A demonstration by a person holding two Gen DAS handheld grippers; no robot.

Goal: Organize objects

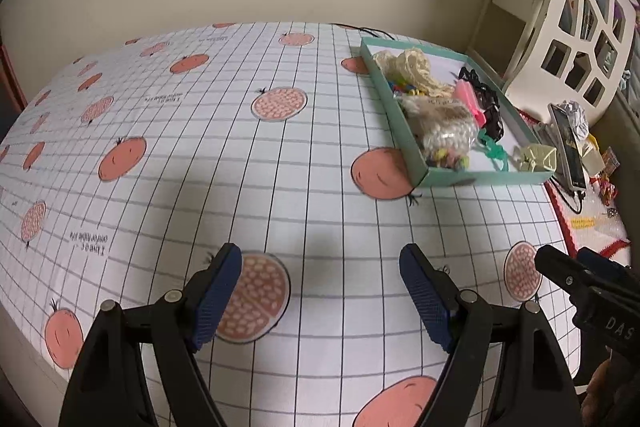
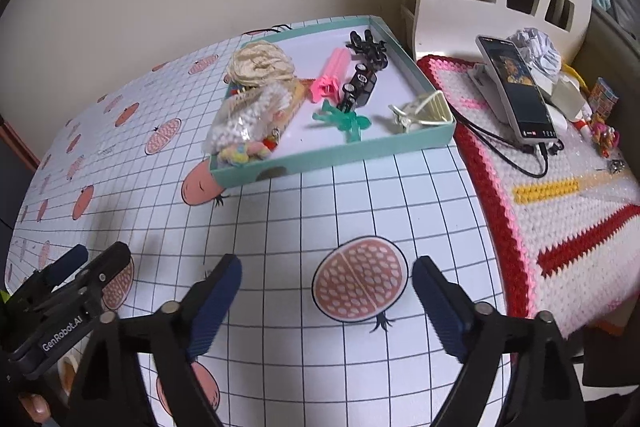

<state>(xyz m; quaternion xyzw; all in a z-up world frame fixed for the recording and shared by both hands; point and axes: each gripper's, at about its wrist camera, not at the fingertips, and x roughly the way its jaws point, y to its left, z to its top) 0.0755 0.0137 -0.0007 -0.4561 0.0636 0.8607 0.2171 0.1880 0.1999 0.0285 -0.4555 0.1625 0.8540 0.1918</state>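
Left gripper [image 1: 320,291] and right gripper [image 2: 326,301] hover low over pomegranate-print tablecloth [image 2: 280,227], jaws spread wide, nothing held. Farther back, teal tray [image 2: 332,157] near table's right edge holds bead bag [image 2: 244,123], pink clip [image 2: 332,77], green clip [image 2: 344,121], black clips [image 2: 366,67]. Beyond, phone [image 2: 516,87] propped on crocheted mat [image 2: 560,207].
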